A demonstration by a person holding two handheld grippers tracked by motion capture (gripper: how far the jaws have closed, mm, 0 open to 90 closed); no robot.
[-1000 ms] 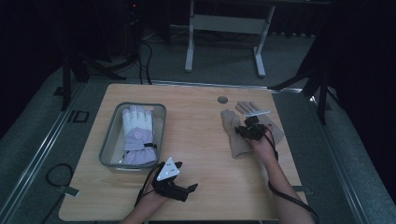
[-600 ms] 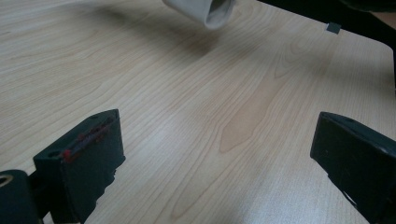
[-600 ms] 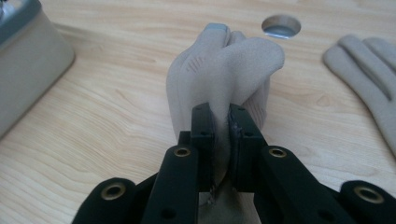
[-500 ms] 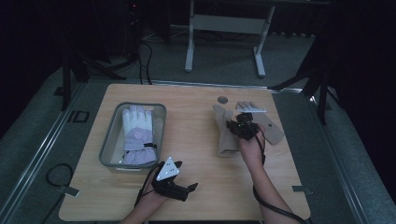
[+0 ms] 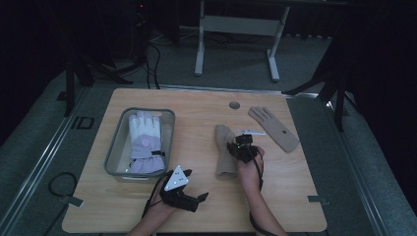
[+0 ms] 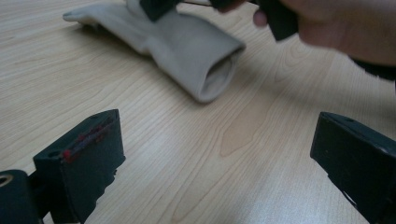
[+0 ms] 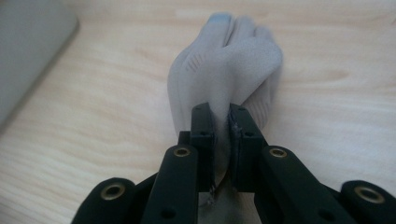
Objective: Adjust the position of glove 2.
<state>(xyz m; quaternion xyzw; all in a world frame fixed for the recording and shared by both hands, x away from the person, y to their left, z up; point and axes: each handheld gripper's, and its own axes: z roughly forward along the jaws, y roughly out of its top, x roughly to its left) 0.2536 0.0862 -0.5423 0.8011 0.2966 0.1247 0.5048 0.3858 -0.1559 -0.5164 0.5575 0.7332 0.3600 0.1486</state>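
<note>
Glove (image 5: 225,152) is lying mid-table, its long axis running twelve to six, fingertips pointing to twelve, cuff to six; your right gripper (image 5: 239,146) is pinching its fabric, your left gripper (image 5: 193,200) spread.

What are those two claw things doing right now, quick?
Left gripper: jaws open, nothing held, resting near the table's front edge.
Right gripper: jaws closed on the beige glove, pinching its fabric.

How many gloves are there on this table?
3: a white-and-lilac glove in the clear tray, a beige glove pinched by the right gripper, another beige glove lying flat far right. More may be underneath.
</note>
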